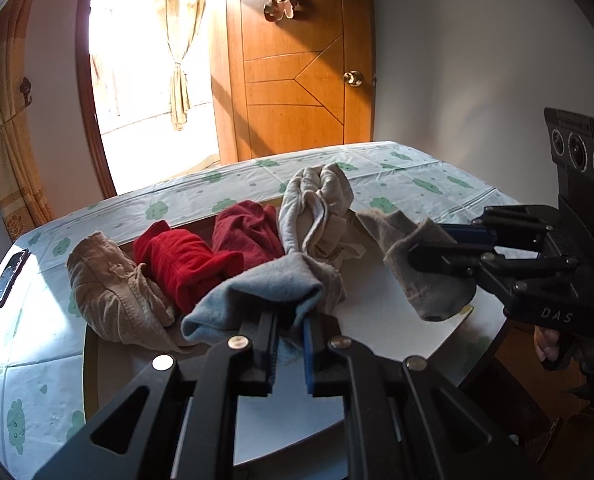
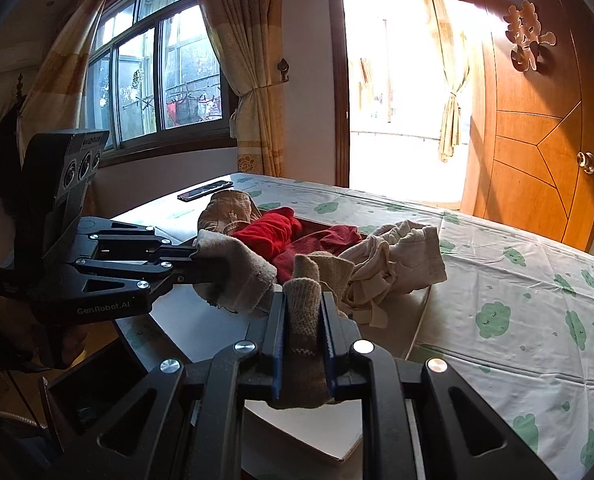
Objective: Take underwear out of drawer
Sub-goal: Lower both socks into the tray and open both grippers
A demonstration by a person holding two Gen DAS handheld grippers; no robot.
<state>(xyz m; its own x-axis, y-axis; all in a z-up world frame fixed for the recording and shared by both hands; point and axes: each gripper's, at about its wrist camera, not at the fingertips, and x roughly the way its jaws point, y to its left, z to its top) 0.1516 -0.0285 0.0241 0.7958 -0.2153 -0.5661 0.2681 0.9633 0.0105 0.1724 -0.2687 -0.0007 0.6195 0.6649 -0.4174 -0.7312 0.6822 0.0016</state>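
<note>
Grippers both clenched on one grey-beige underwear piece: left gripper pinches its bluish-grey end, right gripper its brown knit end. Garment is stretched between them above the white drawer, beside red underwear and a cream bundle.

The drawer is a shallow white tray lying open on the bed. Along its far side sit crumpled pieces of underwear: a beige pair at the left, then a bright red pair, a dark red pair and a bunched cream pair. A grey-blue piece and a grey-brown piece are lifted at the front.
</note>
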